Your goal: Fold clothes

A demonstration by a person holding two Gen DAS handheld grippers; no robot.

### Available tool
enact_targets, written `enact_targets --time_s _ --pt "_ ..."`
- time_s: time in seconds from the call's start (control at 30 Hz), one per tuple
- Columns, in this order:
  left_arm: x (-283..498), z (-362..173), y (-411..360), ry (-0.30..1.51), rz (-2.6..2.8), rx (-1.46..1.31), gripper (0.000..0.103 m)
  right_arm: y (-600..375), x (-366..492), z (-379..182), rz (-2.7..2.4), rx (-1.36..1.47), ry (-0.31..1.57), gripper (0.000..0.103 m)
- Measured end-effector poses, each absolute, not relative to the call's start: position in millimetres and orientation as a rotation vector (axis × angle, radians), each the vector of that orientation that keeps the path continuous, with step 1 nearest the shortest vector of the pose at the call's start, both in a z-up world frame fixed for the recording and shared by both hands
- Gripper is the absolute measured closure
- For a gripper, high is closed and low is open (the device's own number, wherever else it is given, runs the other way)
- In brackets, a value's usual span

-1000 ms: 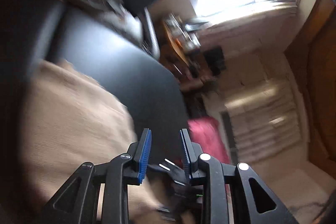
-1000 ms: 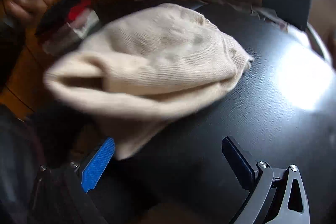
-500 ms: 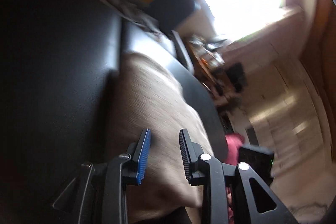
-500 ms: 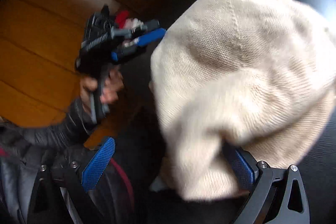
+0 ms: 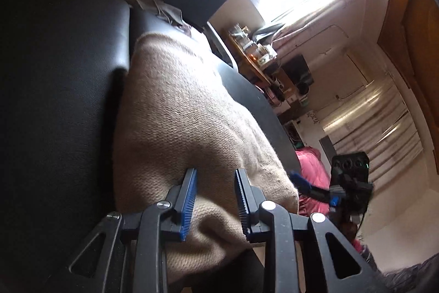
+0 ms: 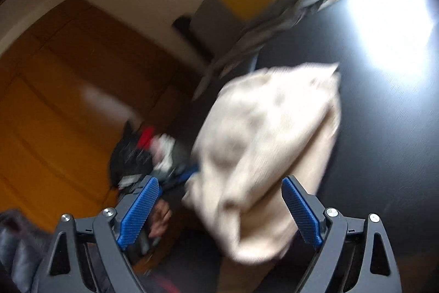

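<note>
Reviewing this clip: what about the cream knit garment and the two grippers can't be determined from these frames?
- Garment type: the cream knit garment is bunched on the black table; no sleeves or collar show in either view.
- Left gripper: fabric lies between its jaws, but whether the pads press it is unclear; in the right wrist view it is motion-blurred.
- Right gripper: jaws wide, just been closing; blur hides any fabric contact.
- Garment's near edge: hidden by the left gripper's body.
</note>
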State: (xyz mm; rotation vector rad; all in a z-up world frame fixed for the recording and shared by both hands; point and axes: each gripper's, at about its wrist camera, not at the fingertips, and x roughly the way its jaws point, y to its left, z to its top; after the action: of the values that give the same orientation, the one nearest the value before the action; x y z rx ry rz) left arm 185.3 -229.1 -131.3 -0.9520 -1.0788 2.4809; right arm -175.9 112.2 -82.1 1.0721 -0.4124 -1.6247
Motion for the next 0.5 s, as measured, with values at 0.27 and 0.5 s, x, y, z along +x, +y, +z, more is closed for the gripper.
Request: enact_targets --time_s 0.27,0.5 --pt "207 -125 -220 -0.949 2.533 -0.932 0.076 65 -211 -92 -1.789 1.209 -0.355 0.037" --pt "216 -131 -217 -0.954 2.493 -0.903 0.075 48 -205 -68 -1.933 1.215 -0.009 0.086"
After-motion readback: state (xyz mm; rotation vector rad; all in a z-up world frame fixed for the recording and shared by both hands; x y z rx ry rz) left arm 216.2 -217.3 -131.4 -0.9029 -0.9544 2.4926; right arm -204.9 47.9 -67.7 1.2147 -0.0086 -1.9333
